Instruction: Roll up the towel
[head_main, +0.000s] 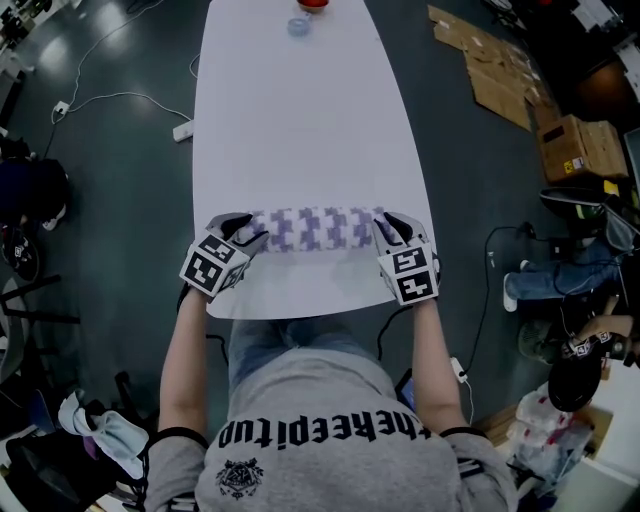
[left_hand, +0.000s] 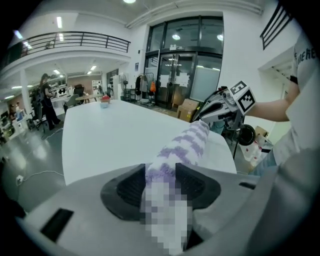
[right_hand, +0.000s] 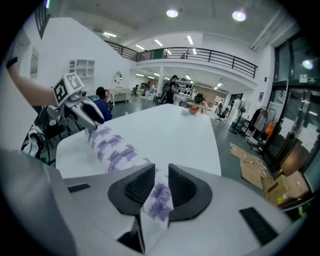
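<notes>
At left, the left tongs (head_main: 250, 236) sit on the left end of the towel (head_main: 315, 228); the jaws pinch that end, and the cloth fills the gap between the pads; grip looks full, not just a corner.

Middle: the towel is white with purple marks, already a tight cylinder; it lies crosswise on the white counter (head_main: 300, 120), close to the near edge in front of the person; I cannot tell whether a loose tail is left under it.

At right, the right tongs (head_main: 386, 230) are on the right end; the jaws are nearly together and nip a thin flap of the towel, less cloth than on the left side.

Step in hand, as I judge it: the last turn or tidy-up of the roll; task looks nearly done.

To do it well: turn both wrists in step so the ends stay level and the roll does not cone; pull lightly outward for tension; the right grip is on a flap only, so go gently or the outer layer may peel open; finish with the free edge tucked underneath; work away from the near edge so the roll does not slip off the counter.
</notes>
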